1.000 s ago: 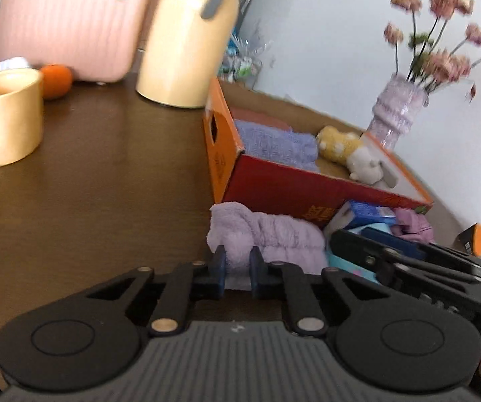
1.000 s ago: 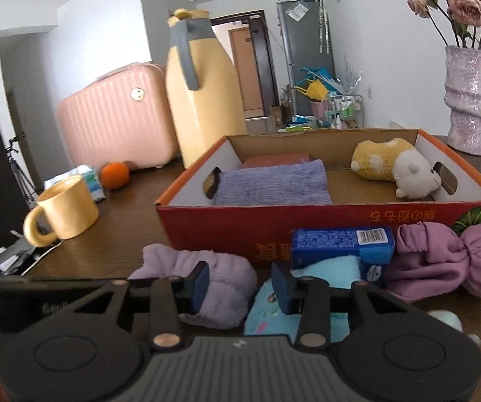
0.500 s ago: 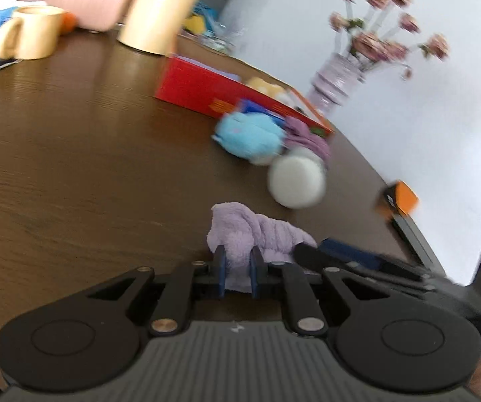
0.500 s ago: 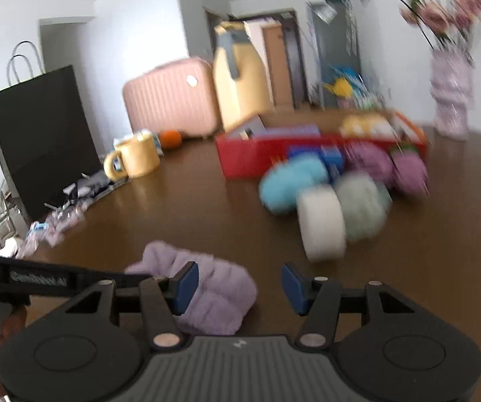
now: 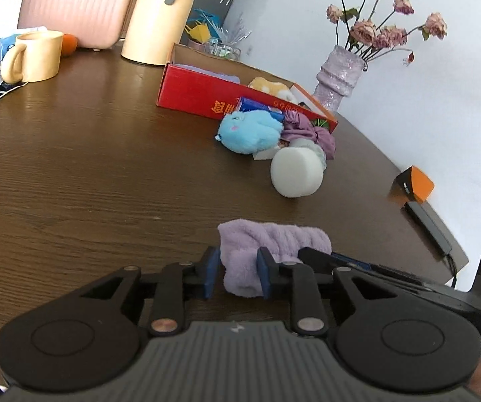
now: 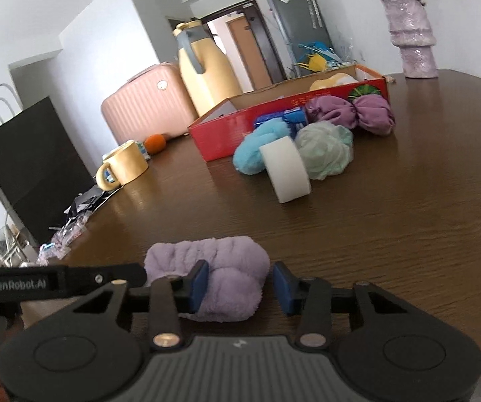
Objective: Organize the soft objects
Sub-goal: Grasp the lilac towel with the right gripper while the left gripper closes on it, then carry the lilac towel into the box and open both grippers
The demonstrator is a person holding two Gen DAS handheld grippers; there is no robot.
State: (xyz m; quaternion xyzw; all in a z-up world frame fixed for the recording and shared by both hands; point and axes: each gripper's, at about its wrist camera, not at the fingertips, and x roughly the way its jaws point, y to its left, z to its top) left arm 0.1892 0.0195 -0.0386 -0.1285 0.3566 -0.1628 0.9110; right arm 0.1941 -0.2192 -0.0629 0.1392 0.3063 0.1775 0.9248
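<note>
The left gripper (image 5: 236, 276) is pinching the lilac towel (image 5: 270, 251), which is lying on the table (image 5: 106, 184). The right gripper (image 6: 238, 284) is straddling it with jaws parted. At 12 o'clock a white roll (image 6: 285, 167) is standing before the red box (image 6: 240, 124).

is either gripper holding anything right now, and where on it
The left gripper pinches one end of the lavender fluffy towel. The right gripper is open around the other end, not clamping.

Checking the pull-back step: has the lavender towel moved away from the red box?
Yes. The lavender towel, between the left tongs, now lies far nearer the camera than the red box.
</note>
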